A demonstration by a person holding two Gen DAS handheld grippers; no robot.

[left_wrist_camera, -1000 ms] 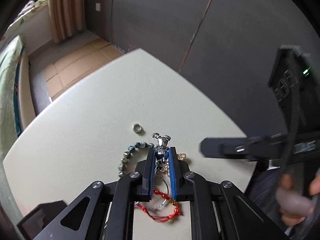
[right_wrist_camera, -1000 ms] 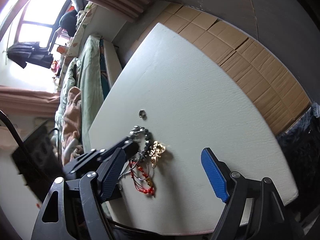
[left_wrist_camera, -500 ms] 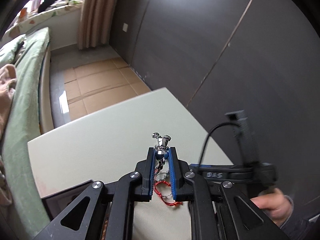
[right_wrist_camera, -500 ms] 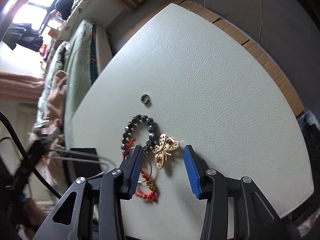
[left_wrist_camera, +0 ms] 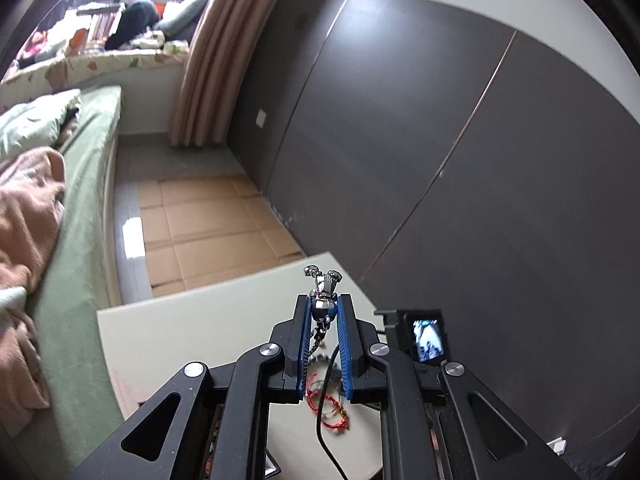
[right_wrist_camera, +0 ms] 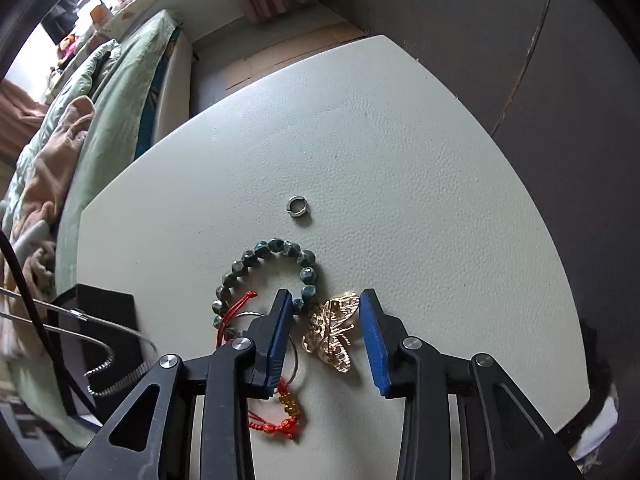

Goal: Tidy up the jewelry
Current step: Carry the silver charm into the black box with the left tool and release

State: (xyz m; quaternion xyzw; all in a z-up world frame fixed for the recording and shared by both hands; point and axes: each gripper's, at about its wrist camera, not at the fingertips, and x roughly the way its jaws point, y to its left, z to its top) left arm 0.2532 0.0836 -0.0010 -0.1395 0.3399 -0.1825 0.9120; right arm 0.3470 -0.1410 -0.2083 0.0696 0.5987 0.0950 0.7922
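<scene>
Left wrist view: left gripper (left_wrist_camera: 323,306) clenched on a silver figure pendant (left_wrist_camera: 322,291), low centre of frame, lifted above the pale table (left_wrist_camera: 192,320). The pendant's round head sits between the blue pads (left_wrist_camera: 345,344), its body and limbs stick out past the tips, and a short chain hangs down from it between the fingers. Below, through the gap, a red cord bracelet (left_wrist_camera: 332,408) lies on the table (partly hidden by the gripper frame). This view alone shows the pendant; it also catches the back of the other device with a small lit screen (left_wrist_camera: 428,340) at lower right.

Right wrist view: right gripper (right_wrist_camera: 325,312) points steeply down at the table (right_wrist_camera: 400,160), bottom centre of frame. Its jaws have just been closing and now stand either side of a gold butterfly brooch (right_wrist_camera: 333,332), which lies flat on the table between them; the pads do not press it (gap visible both sides), so nothing gripped. Only this view shows the rest of the jewelry: a dark green bead bracelet (right_wrist_camera: 266,272) just left of and above the brooch, its lower end behind the left finger; a small silver ring (right_wrist_camera: 297,205) apart, above the beads, centre of frame; the red cord bracelet (right_wrist_camera: 280,408) with gold beads under the left finger; a thin wire hoop beside it. At left edge, a black box (right_wrist_camera: 100,320) and a blurred metal chain (right_wrist_camera: 116,364) swinging.
</scene>
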